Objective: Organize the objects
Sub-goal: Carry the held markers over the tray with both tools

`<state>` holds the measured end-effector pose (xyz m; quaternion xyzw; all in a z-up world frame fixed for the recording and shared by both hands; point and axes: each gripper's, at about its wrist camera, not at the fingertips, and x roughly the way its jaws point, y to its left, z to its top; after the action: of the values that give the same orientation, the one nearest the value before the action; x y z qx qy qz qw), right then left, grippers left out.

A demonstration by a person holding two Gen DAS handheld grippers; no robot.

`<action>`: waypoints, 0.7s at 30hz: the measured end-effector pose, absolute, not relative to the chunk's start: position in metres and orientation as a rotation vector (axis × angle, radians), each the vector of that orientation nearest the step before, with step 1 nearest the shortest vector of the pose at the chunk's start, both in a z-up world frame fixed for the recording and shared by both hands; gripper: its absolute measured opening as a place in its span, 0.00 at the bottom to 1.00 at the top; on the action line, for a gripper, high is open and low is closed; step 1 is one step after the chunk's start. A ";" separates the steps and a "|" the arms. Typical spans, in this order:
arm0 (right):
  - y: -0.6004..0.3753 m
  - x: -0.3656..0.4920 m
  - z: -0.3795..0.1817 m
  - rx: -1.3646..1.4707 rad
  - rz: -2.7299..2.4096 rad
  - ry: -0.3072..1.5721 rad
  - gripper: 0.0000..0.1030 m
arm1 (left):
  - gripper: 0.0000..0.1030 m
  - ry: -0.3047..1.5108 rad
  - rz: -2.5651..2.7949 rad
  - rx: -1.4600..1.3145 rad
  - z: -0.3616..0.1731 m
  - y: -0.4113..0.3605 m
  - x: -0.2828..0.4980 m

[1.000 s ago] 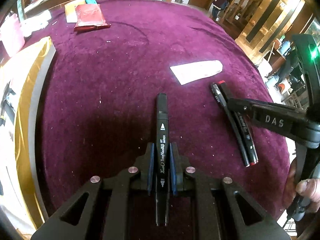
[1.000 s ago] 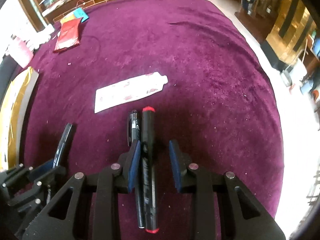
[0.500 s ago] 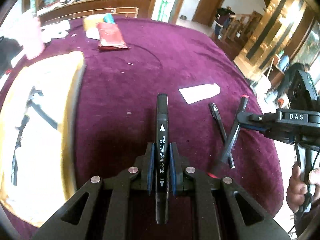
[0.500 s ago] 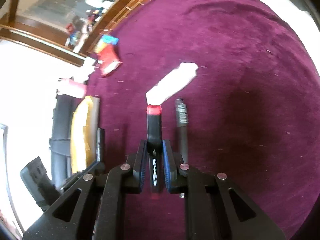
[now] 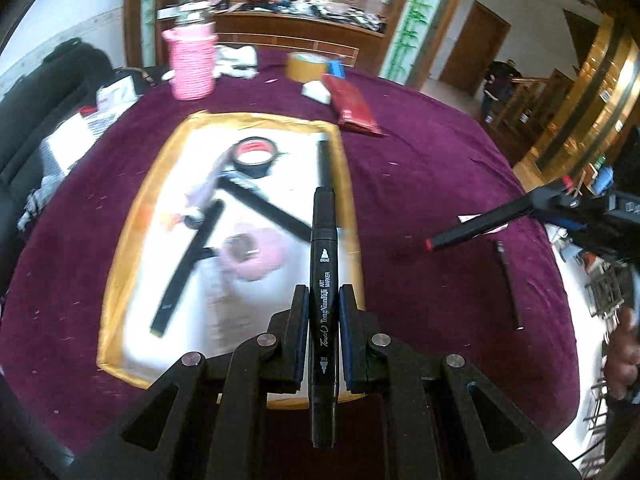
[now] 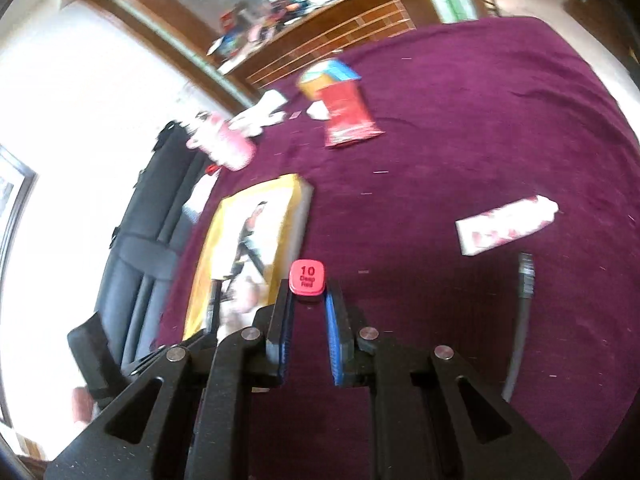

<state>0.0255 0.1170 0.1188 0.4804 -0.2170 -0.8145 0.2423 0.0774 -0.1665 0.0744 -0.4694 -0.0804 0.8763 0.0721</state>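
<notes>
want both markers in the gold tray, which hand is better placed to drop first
Left. The left gripper holds its black marker right over the gold-rimmed tray. The right gripper, clamping the red-capped marker, is off to the tray's side.

Black marker (image 5: 323, 296) — "Touch TongNianBiJi"; red cap (image 6: 307, 279) — "10".
</notes>
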 end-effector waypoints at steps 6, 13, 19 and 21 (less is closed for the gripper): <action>0.055 0.023 0.116 1.344 -2.093 -0.567 0.13 | 0.11 -0.257 2.630 -1.490 0.056 -0.202 0.078; -0.008 0.012 0.080 1.481 -2.024 -0.463 0.13 | 0.11 -0.223 2.581 -1.560 0.039 -0.221 0.076; -0.034 -0.015 0.065 1.544 -2.071 -0.419 0.14 | 0.11 -0.138 2.535 -1.539 0.034 -0.212 0.065; -0.041 -0.024 0.064 1.562 -2.094 -0.400 0.14 | 0.11 -0.142 2.522 -1.550 0.030 -0.212 0.059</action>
<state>-0.0242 -0.0406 0.0635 0.5727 -0.1468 -0.7678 0.2468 0.0592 -0.2122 0.0301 -0.5211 -0.0478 0.8475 0.0889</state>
